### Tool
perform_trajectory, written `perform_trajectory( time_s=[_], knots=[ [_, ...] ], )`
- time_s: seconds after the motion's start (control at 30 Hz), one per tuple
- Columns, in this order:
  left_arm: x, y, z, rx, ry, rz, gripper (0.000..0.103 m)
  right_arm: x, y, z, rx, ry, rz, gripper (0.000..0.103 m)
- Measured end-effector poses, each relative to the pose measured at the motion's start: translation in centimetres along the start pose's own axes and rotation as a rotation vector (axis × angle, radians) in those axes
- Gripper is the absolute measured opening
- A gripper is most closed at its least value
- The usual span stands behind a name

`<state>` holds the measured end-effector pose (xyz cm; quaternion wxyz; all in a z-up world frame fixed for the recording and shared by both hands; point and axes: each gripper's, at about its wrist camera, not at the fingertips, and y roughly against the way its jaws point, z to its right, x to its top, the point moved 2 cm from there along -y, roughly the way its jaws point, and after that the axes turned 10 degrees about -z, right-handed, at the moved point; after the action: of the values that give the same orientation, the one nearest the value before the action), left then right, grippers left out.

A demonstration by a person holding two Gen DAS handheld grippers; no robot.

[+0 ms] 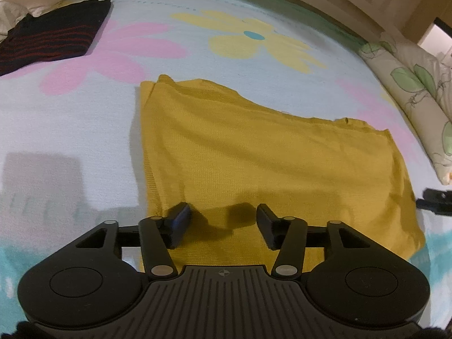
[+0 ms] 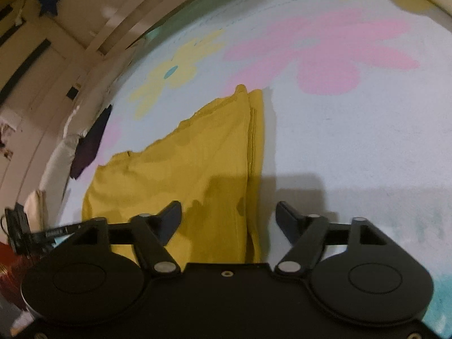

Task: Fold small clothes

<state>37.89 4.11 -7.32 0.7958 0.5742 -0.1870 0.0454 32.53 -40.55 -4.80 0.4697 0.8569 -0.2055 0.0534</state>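
A mustard yellow knit garment point(image 1: 254, 163) lies folded flat on the flowered bedspread point(image 1: 70, 130). My left gripper point(image 1: 223, 214) is open and empty, hovering over the garment's near edge toward its left side. In the right wrist view the same garment point(image 2: 175, 169) shows with its folded edge running away from me. My right gripper point(image 2: 228, 214) is open and empty above the garment's near right edge, one finger over the cloth and the other over the bedspread point(image 2: 353, 147).
A folded black garment with red stripes point(image 1: 48, 36) lies at the far left of the bed. A leaf-print pillow point(image 1: 418, 90) lies along the right edge. The other gripper's tip point(image 1: 435, 200) shows at the right. A dark cloth point(image 2: 90, 144) lies by the bed's left edge.
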Motion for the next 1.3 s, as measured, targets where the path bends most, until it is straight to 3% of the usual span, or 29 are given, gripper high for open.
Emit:
perform_trajectory(
  time_s=[0.13,0.37,0.5,0.63,0.77,0.83,0.87,1.1,1.3],
  knots=[
    [0.0,-0.1,0.4,0.002,-0.014,-0.003,0.059,1.2,-1.8,0.3,-0.017,-0.028,-0.02,0.078],
    [0.0,-0.4,1.0,0.006,-0.022,-0.004,0.07,2.9,-3.7,-0.1,0.066,-0.04,-0.038,0.103],
    [0.0,-0.6,1.6,0.011,-0.027,-0.008,0.08,3.8,-4.7,-0.6,0.109,-0.053,-0.047,0.103],
    [0.0,-0.7,1.6,0.003,0.044,0.004,0.082,4.2,-5.4,-0.8,0.129,-0.072,-0.048,0.103],
    [0.5,-0.7,2.3,0.037,0.029,-0.014,0.079,4.1,-5.4,-0.6,0.138,-0.082,-0.031,0.103],
    [0.6,0.1,2.8,0.023,0.031,0.014,0.065,3.8,-5.4,-0.5,0.151,-0.072,-0.018,0.103],
    [0.8,0.4,3.0,0.013,0.031,0.026,0.064,3.7,-5.4,-0.5,0.157,-0.065,-0.018,0.103],
    [2.4,-0.2,8.3,0.042,-0.072,0.04,0.064,4.1,-5.2,-1.1,0.119,0.007,-0.053,0.098],
    [3.0,-3.3,11.6,0.068,-0.099,0.02,0.064,4.1,-4.6,-0.9,0.08,0.045,-0.087,0.077]
  ],
)
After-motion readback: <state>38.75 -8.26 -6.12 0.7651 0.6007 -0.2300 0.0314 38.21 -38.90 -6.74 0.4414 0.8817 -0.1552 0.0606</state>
